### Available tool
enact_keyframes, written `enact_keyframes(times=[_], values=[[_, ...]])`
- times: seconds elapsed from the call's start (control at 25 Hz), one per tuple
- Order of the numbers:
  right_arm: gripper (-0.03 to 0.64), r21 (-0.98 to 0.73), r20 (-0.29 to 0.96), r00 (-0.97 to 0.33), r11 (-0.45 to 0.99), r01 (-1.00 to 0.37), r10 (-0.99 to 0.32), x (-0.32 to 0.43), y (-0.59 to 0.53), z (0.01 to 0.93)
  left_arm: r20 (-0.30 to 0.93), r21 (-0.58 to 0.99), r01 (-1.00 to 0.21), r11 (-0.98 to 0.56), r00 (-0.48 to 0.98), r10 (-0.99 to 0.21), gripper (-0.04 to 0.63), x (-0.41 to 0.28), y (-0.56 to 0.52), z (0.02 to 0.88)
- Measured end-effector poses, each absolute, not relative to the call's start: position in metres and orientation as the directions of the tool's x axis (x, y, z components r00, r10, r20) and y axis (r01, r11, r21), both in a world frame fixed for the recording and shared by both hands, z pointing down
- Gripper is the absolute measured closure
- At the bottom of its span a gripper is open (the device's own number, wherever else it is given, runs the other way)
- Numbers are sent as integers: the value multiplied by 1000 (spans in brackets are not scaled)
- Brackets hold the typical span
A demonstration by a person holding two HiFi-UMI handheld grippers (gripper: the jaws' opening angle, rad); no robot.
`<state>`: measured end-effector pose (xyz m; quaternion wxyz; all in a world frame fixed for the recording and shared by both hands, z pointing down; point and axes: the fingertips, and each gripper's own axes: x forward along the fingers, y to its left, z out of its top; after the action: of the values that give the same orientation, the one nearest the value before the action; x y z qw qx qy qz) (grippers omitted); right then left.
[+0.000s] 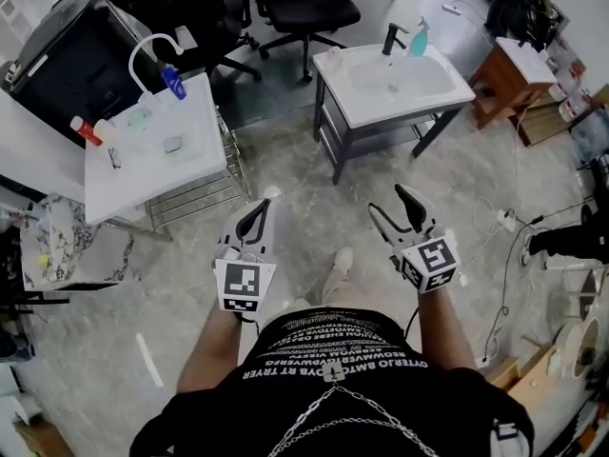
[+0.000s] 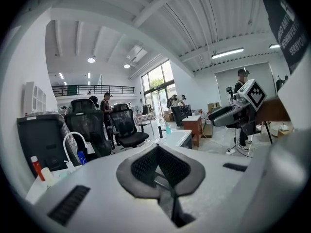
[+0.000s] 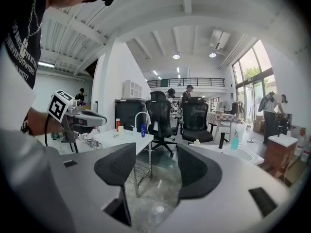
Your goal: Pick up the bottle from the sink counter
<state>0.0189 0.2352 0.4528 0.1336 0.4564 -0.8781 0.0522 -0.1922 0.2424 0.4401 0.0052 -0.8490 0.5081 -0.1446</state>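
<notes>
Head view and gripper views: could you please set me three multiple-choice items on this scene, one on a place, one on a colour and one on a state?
1. Where does the pale turquoise spray bottle stand?
A. On the floor
B. At the back of the white sink counter
C. On an office chair

2. What colour is the sink counter's upright tap?
A. Red
B. Gold
C. Black

3. How does the right gripper stand?
A. Open, with nothing between its jaws
B. Shut on the spray bottle
C. Shut on a cloth

Answers:
1. B, as the head view shows the bottle on the counter's rear rim beside the tap.
2. C, as the tap shows dark against the white basin.
3. A, as the right gripper view shows only floor in the gap between its jaws.
</notes>
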Motion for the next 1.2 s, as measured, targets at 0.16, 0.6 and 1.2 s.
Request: enact_keyframes(times=[0.16, 0.6, 1.2], values=[[348, 9, 298, -576, 605, -796, -761, 20, 193, 459, 250, -163, -868, -469, 424, -871, 591, -187, 201, 439], [328, 15, 291, -614, 645, -764, -734, 68, 88, 449, 211, -176, -876, -449, 412, -886, 591, -126, 94, 416], [328, -62, 251, -662, 670, -739, -706, 165, 1, 455, 227, -122, -904, -410, 377, -898, 590, -51, 19, 407]])
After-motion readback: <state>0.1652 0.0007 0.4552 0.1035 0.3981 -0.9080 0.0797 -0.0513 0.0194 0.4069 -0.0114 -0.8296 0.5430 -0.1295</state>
